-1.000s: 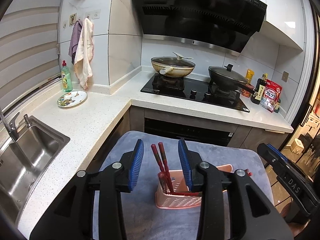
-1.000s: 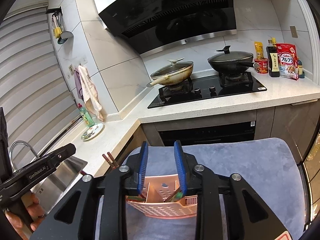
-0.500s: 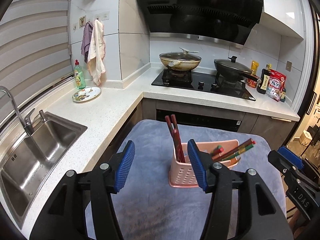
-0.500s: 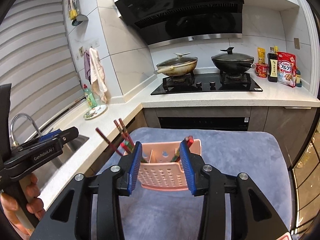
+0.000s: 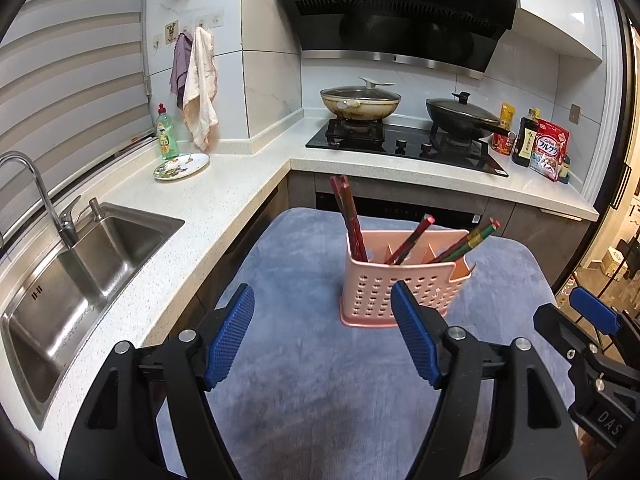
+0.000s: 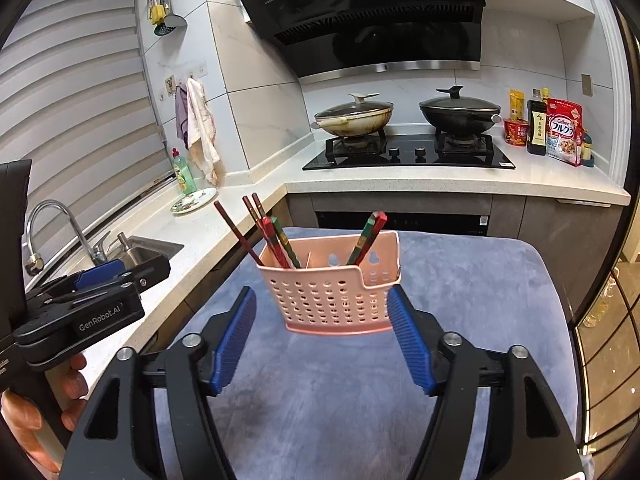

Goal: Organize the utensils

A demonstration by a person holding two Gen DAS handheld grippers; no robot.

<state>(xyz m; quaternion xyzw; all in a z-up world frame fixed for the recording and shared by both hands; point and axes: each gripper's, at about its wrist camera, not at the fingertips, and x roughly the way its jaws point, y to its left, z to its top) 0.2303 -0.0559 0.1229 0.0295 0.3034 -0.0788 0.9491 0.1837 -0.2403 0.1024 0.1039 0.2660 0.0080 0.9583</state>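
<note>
Left wrist view: one perforated pink plastic holder [image 5: 402,288] is seen standing on the grey-blue cloth-covered bench [image 5: 312,360], with three clusters of red and green chopsticks [image 5: 349,216] leaning in it. The left gripper [image 5: 322,338] is held with jaws wide, gripping nothing.

Right wrist view: the holder [image 6: 332,290] stands just ahead of the right gripper [image 6: 322,334], its jaws wide and empty. One steel sink [image 6: 148,246] lies left.

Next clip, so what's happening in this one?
A person holds a gripper in each hand over a grey-blue mat in a kitchen. The left gripper and right gripper are both open and hold nothing. In front of them a pink basket stands upright on the mat, with chopsticks leaning in its compartments. No loose utensils show on the mat, so the sorting looks about done.
</note>
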